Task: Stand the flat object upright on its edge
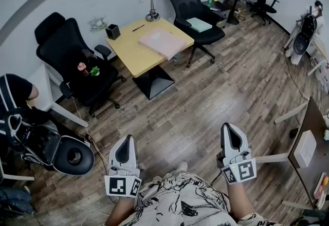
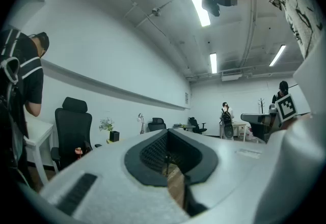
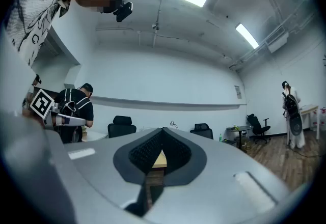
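Pink flat object [image 1: 163,42], yellow table [image 1: 128,56]

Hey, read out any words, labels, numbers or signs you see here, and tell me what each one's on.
Nothing can be read in any view.
Cubes on the left claw and right claw: square black-and-white marker patterns, no letters.
The wall sign: too small to read.
The pale label on the left claw's body: blurred.

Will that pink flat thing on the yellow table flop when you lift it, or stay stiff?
The pink flat thing probably stays stiff: its edges look straight and it lies evenly on the table. Being wide and thin, it may tip easily once stood on edge.
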A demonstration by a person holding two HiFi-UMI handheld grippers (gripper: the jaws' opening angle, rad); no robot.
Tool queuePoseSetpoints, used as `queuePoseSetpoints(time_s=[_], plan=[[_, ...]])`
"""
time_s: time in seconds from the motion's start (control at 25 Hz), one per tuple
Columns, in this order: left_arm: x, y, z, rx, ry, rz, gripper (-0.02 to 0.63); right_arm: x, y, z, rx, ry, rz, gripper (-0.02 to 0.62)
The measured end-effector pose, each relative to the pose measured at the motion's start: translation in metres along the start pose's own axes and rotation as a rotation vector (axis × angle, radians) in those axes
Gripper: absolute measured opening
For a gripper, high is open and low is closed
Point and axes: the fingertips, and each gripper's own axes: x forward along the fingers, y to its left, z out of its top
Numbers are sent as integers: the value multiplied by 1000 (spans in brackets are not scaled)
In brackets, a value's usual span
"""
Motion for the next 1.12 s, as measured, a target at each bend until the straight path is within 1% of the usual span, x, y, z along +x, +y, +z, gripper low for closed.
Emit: queuePoseSetpoints(time_s=[0.08,0.16,0.36,0.52,0.6,0.8,0.96,1.04,1.08,1.12], plan=[[1,3,-5,11,31,18,5,0,2,0,4,-1,4,6],[1,4,-6,16,42,20,5,0,4,1,6,2,10,6],[0,-8,0,11,9,-53,5,-2,7,0,4,7,24,6],[0,-11,1,-8,-13,-86,5,0,14,-2,5,4,38,6],[0,-12,2,3,-15,-82,6,-1,14,0,14,-2,36,6],[-3,-17,9,61,-24,-83,6,-3,17,2,50,-10,59,6],[-4,-10,7,54,-18,-59,6,-2,22,-1,43,-2,62,8],[-6,-11,5,74,-9,-44,6,-6,22,-1,40,-6,64,8],[-6,-12,4,86,-7,-41,10,-7,22,-1,38,-6,65,8],[-6,-11,4,94,-5,-38,36,-6,22,-1,38,-5,66,9]])
